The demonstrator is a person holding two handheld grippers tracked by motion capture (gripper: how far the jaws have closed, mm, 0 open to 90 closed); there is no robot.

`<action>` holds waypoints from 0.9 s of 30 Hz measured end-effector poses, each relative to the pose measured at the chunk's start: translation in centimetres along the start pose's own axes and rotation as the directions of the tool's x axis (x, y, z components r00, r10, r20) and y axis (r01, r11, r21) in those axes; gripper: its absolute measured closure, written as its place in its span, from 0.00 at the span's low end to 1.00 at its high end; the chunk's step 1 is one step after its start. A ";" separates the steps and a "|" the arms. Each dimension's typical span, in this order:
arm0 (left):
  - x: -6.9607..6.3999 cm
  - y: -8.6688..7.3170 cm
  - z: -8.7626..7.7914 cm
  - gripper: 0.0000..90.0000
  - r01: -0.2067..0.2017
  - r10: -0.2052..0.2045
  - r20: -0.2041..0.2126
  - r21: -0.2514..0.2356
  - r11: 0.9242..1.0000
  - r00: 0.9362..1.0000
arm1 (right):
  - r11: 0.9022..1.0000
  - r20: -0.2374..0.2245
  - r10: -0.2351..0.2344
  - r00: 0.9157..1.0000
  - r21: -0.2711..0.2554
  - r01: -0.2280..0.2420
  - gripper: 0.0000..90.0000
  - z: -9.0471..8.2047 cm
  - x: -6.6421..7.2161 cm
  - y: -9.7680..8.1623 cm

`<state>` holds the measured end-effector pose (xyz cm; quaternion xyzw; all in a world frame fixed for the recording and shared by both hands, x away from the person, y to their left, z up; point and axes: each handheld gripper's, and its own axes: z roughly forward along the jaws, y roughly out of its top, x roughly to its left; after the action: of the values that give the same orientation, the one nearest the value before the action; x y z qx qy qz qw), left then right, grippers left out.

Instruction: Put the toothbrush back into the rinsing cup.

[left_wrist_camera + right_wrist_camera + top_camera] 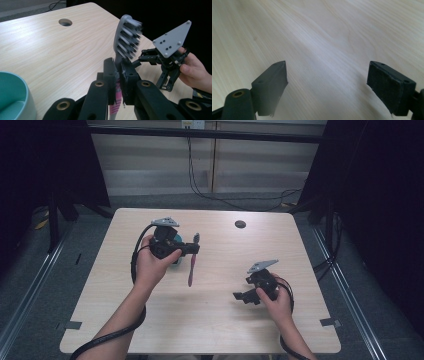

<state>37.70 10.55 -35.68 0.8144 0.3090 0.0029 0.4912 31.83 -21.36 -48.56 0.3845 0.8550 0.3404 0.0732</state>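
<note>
The left gripper is clenched on a toothbrush, gripping its neck just below the head and holding it above the table, beside a teal cup. In the left gripper view the bristled head rises above the closed jaws while the pink handle hangs below them. The right gripper sits well apart from the cup, low over bare wood, its jaws wide with nothing between them.

The step in hand looks like a one-handed carry, the brush probably bound for the cup. The next move would call for bringing the handle over the cup's rim and lowering it before letting go.

The cup is mostly hidden behind the left gripper in the high view and cut off at the frame edge in the left gripper view; whether it holds anything cannot be told. The brush's lower handle is cut off there too.
</note>
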 end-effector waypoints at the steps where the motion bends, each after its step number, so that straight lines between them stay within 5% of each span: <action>1: 0.1 0.1 -0.1 0.94 0.002 -0.002 -0.004 -0.002 1.000 1.000 | 1.000 0.007 -0.003 1.000 0.005 0.003 0.17 0.0 -0.1 -0.2; 17: 1.3 1.3 -1.9 0.94 0.003 -0.005 -0.046 -0.033 0.999 0.999 | 1.000 0.052 0.010 0.999 -0.014 -0.009 0.17 -0.6 -0.9 -2.9; 22: 1.7 1.7 -2.6 0.94 0.010 -0.013 -0.053 -0.053 0.999 0.999 | 0.999 0.105 -0.048 0.993 -0.012 0.049 0.16 -0.5 -0.5 -3.4; 27: 1.9 2.1 -3.0 0.94 0.012 -0.016 -0.061 -0.061 0.998 0.998 | 0.998 0.108 -0.039 0.993 -0.036 0.043 0.15 -0.5 -0.5 -3.6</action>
<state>39.35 13.25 -32.98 0.7965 0.3292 0.0337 0.5060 29.76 -23.65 -50.59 0.3829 0.8510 0.3338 0.1331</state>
